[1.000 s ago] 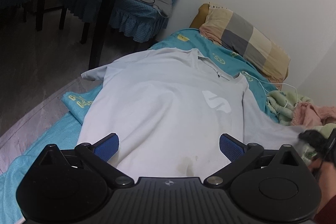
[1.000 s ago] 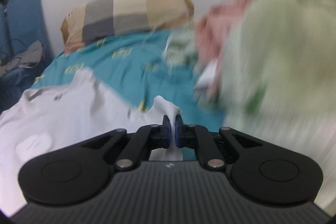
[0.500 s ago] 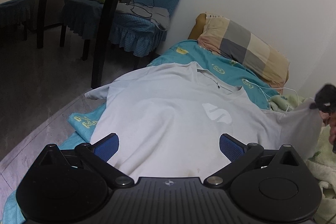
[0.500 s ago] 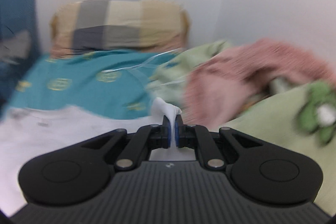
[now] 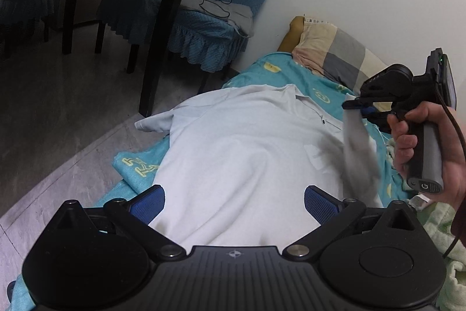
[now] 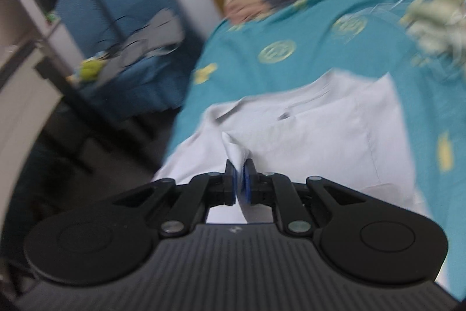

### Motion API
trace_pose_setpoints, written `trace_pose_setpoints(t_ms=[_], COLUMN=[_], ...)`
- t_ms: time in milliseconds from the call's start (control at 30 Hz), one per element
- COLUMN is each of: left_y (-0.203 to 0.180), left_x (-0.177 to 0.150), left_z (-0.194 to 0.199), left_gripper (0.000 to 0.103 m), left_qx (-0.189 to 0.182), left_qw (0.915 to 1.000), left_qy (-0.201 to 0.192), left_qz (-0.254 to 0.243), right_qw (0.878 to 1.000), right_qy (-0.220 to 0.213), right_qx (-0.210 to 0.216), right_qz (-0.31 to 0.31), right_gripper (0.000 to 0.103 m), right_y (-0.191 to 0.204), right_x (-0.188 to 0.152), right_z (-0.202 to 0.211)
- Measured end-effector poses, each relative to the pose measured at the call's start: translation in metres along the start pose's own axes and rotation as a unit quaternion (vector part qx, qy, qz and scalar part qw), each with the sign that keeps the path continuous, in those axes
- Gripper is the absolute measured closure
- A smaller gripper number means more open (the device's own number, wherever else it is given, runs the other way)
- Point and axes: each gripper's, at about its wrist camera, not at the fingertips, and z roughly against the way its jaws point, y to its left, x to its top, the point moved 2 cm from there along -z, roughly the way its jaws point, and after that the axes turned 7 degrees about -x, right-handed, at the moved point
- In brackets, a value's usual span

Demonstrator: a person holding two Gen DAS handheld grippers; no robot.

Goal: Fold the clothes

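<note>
A pale grey polo shirt (image 5: 241, 153) lies face up on a teal bedsheet (image 5: 317, 95), collar toward the pillow. My left gripper (image 5: 234, 198) hovers open over the shirt's lower part, blue pads wide apart with nothing between them. My right gripper (image 6: 239, 184) is shut on the shirt's right sleeve (image 6: 234, 147). In the left wrist view the right gripper (image 5: 354, 104) is held by a hand above the shirt's right shoulder. The sleeve (image 5: 356, 142) hangs down from it, lifted over the chest. The other sleeve (image 5: 154, 123) lies flat off the bed's edge.
A checked pillow (image 5: 335, 54) leans on the white wall at the head of the bed. Green and pink bedding (image 5: 437, 226) is piled at the right. Blue-covered chairs (image 5: 209, 16) and a dark table leg (image 5: 163, 40) stand on the grey floor to the left.
My right gripper has carried the pinched sleeve up from the bed's right side and swung it leftward over the shirt. The left gripper stayed open and rose slightly.
</note>
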Motion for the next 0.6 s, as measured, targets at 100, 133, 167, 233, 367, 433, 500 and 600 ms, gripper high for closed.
trace_pose_setpoints(t_ms=[100,133,167,233,367,433,500,600], left_y=[-0.001,-0.002,-0.004,-0.008,-0.019,-0.026,-0.034,-0.048], left_x=[-0.001,-0.001,-0.001,-0.003,-0.008,-0.012,-0.018,-0.031], left_z=[-0.005,-0.006,-0.006,-0.004,0.005,0.011,0.018,0.032], left_gripper=[0.000,0.000,0.000,0.000,0.000,0.000,0.000,0.000], left_qx=[-0.003,-0.006,-0.010,-0.019,-0.035,-0.042,-0.050,-0.067], left_qw=[1.0000,0.9999,0.9999,0.9997,0.9991,0.9985,0.9976,0.9950], left_qy=[0.005,0.006,0.006,0.008,0.008,0.009,0.011,0.021], left_qz=[-0.002,-0.005,-0.008,-0.013,-0.024,-0.034,-0.046,-0.070], right_qw=[1.000,0.999,0.999,0.998,0.997,0.996,0.996,0.995], right_qy=[-0.013,-0.017,-0.021,-0.030,-0.058,-0.072,-0.083,-0.096], right_qx=[0.009,0.012,0.015,0.020,0.016,0.007,0.002,-0.005], right_qz=[0.024,0.031,0.039,0.055,0.056,0.045,0.021,-0.023], right_gripper=[0.045,0.044,0.045,0.046,0.046,0.045,0.045,0.045], right_y=[-0.002,-0.002,-0.003,-0.004,-0.034,-0.051,-0.071,-0.105], right_x=[-0.009,-0.012,-0.015,-0.021,-0.059,-0.087,-0.119,-0.165], right_z=[0.022,0.029,0.036,0.051,0.127,0.168,0.205,0.253])
